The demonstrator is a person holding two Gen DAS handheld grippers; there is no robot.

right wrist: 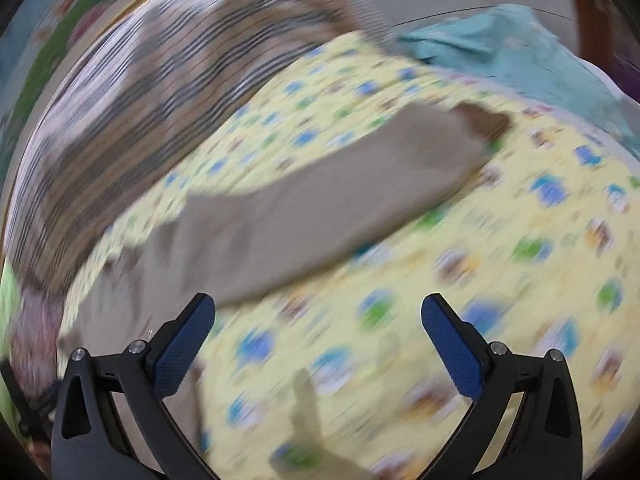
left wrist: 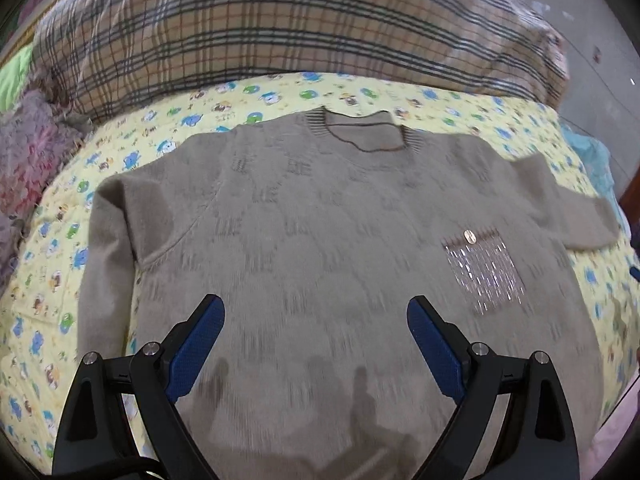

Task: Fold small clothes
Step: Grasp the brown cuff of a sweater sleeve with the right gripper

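Observation:
A beige knit sweater lies flat, front up, on a yellow cartoon-print sheet, collar away from me, with a sparkly patch on its right side. My left gripper hovers open above the sweater's lower body, nothing between its blue pads. In the blurred right wrist view, one sleeve of the sweater stretches diagonally to a darker cuff. My right gripper is open above the sheet, just below that sleeve, holding nothing.
A plaid quilt is bunched along the far side of the bed. A pinkish fuzzy blanket lies at the left. Teal fabric sits past the sleeve's cuff end, beside a dark wooden edge.

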